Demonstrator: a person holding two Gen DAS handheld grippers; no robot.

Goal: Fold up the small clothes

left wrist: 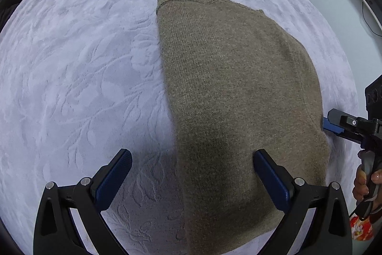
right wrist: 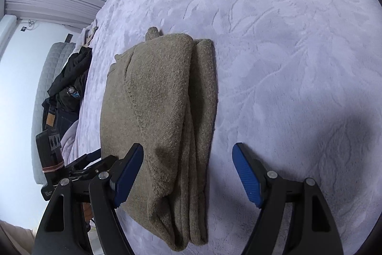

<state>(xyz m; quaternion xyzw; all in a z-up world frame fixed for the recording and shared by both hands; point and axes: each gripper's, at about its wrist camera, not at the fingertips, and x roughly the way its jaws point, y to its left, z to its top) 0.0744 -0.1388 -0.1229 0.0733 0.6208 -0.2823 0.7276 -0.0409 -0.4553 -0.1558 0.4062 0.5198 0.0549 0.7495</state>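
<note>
lying folded lengthwise into a narrow stack on the pale lilac embossed bedspread [left wrist: 78, 68], the olive-brown knitted sweater [right wrist: 162, 111] looks short of one crosswise fold, with the left gripper [left wrist: 192, 177] and right gripper [right wrist: 188, 172] both spread and empty at the sweater's near end.

A: Where does the left wrist camera sit?

B: Behind the left gripper [left wrist: 192, 179], looking steeply down along its fingers at the folded brown sweater [left wrist: 238, 97] on the lavender embossed bedspread [left wrist: 71, 63]. It is close above, aimed up the garment toward the collar end.

A: And the right wrist camera?

B: Behind the right gripper [right wrist: 188, 173], lower and more slanting, looking along the sweater [right wrist: 157, 106] from its folded-edge side, over the bedspread [right wrist: 286, 40] toward the far wall and window.

A: What do they share?

B: The sweater and surrounding bedspread. Each also catches the other tool: the right gripper [left wrist: 334, 127] shows at the left view's right edge, the left gripper [right wrist: 93, 159] at the right view's left edge.
</note>
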